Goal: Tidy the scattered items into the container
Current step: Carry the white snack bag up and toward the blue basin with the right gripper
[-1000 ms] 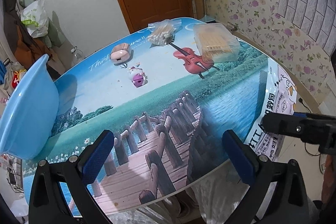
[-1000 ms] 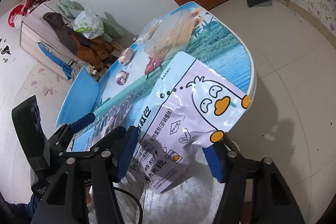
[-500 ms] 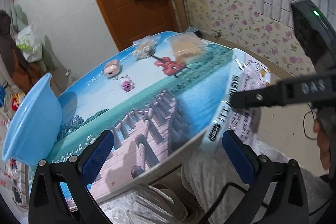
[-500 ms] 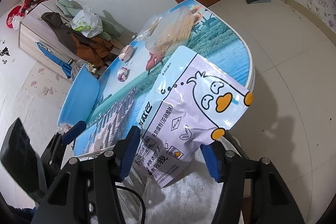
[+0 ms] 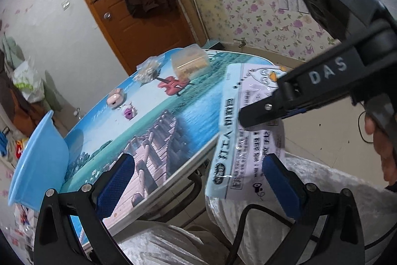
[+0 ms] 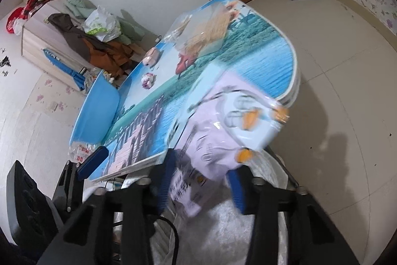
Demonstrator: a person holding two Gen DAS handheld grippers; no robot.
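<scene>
My right gripper [image 6: 201,180] is shut on a lilac duck-print packet [image 6: 223,131] and holds it off the table's near right corner; the packet also shows in the left wrist view [image 5: 248,131] with the right gripper [image 5: 250,116] clamped on it. My left gripper [image 5: 198,188] is open and empty, below the table's near edge. A blue basin [image 5: 37,158] stands at the table's left end, also in the right wrist view [image 6: 99,106]. On the table lie a pink case [image 5: 114,98], a small pink toy [image 5: 129,113], a cotton-swab bag [image 5: 147,71] and a clear box of sticks [image 5: 189,63].
The table [image 5: 173,121] has a landscape print with a red violin picture. A silvery cloth [image 5: 322,190] lies under both grippers. A brown door [image 5: 139,24] and flowered wall stand behind. Clothes lie piled on a cabinet [image 6: 82,41] at the left.
My right gripper has lifted the packet off the table's corner and swung it toward the left. My left gripper has pulled back and dropped below the table edge.
</scene>
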